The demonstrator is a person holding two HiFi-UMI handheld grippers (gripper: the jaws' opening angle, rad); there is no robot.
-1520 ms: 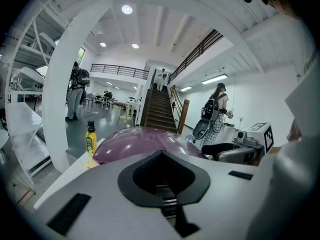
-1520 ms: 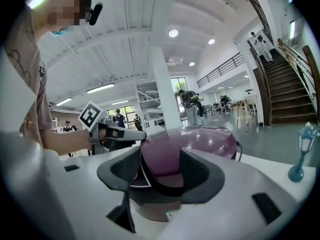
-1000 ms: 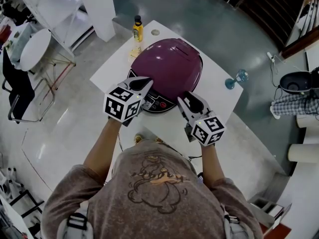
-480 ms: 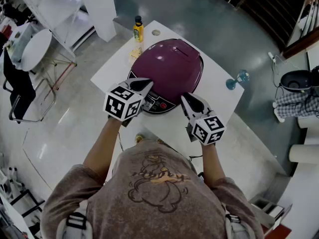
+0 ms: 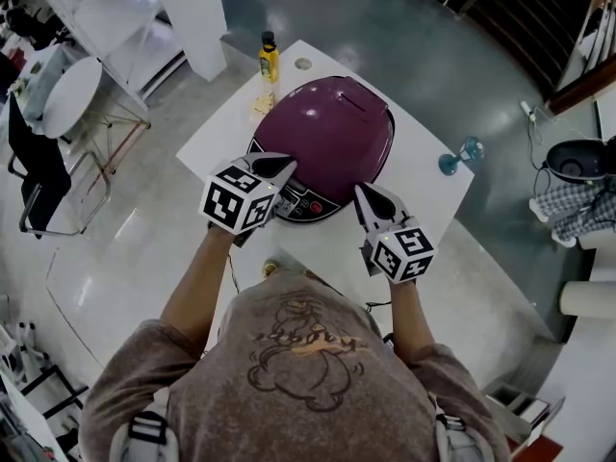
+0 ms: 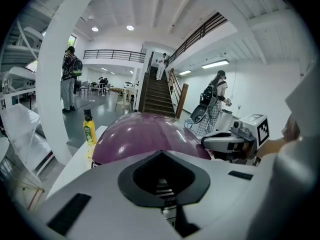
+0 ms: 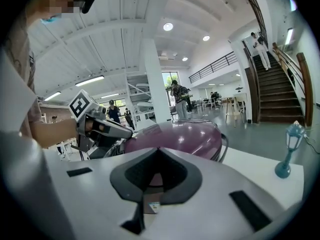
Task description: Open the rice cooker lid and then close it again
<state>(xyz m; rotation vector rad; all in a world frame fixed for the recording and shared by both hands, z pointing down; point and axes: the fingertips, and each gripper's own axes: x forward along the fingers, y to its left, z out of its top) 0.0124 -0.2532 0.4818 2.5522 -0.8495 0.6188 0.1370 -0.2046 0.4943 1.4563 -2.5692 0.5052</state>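
Note:
The purple rice cooker (image 5: 327, 128) stands on the white table (image 5: 423, 186) with its domed lid down. Its control panel (image 5: 310, 202) faces me. My left gripper (image 5: 279, 165) is shut and empty, its tip over the cooker's front left edge beside the panel; I cannot tell whether it touches. My right gripper (image 5: 363, 192) is shut on nothing, pointing at the cooker's front right side with a small gap. The left gripper view has the lid (image 6: 145, 134) just past the closed jaws. The right gripper view shows the lid (image 7: 185, 136) and the left gripper (image 7: 107, 129) beyond.
A yellow bottle (image 5: 267, 58) stands at the table's far left corner behind the cooker. A small blue lamp-shaped ornament (image 5: 460, 154) sits at the right edge. White chairs (image 5: 67, 94) and a pillar (image 5: 188, 17) are off to the left. People move in the hall.
The right gripper's jaws have closed from partly open to shut. Both hands have stayed almost where they were at the front of the cooker.

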